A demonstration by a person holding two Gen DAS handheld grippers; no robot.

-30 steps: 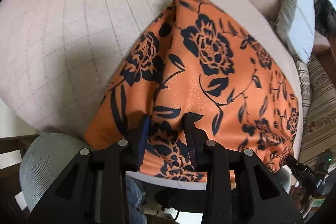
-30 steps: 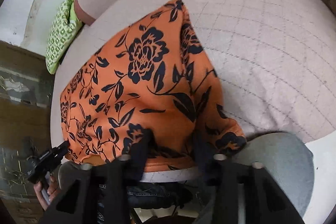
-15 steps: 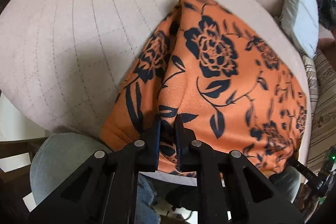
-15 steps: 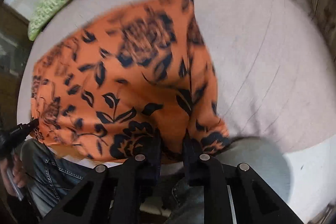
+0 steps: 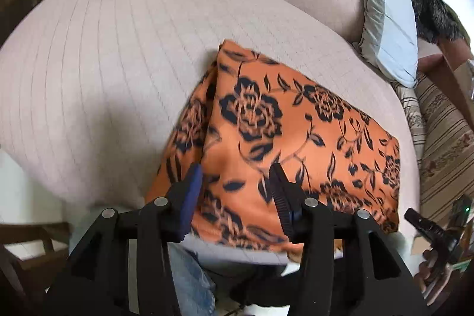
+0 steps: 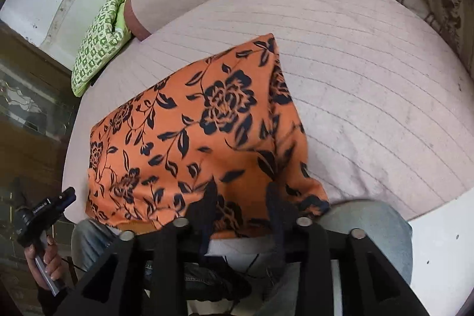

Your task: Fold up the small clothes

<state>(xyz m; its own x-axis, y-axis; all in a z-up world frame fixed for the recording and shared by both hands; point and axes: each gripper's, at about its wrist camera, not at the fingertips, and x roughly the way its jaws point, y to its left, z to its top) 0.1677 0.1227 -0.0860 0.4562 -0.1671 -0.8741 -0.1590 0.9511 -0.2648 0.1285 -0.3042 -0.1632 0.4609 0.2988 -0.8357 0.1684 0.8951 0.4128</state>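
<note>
Near the front edge of the quilted beige cushion (image 5: 124, 55) lies the orange floral garment (image 5: 284, 138), folded into a rough rectangle, its near edge overhanging the cushion's front edge. A second layer of the same cloth shows along the garment's left side in the left wrist view. Left gripper (image 5: 235, 176): fingers spread apart over the garment's near-left portion, nothing clamped between them. Right gripper (image 6: 241, 194): fingers likewise apart, over the near-right portion; contact with the cloth cannot be told in either view. At the cushion's far edge rest a green patterned cloth (image 6: 97, 40) toward the left corner and a grey pillow (image 5: 388, 19) toward the right. Person's jeans-clad knee (image 6: 370, 230) sits just below the cushion's front edge.
</note>
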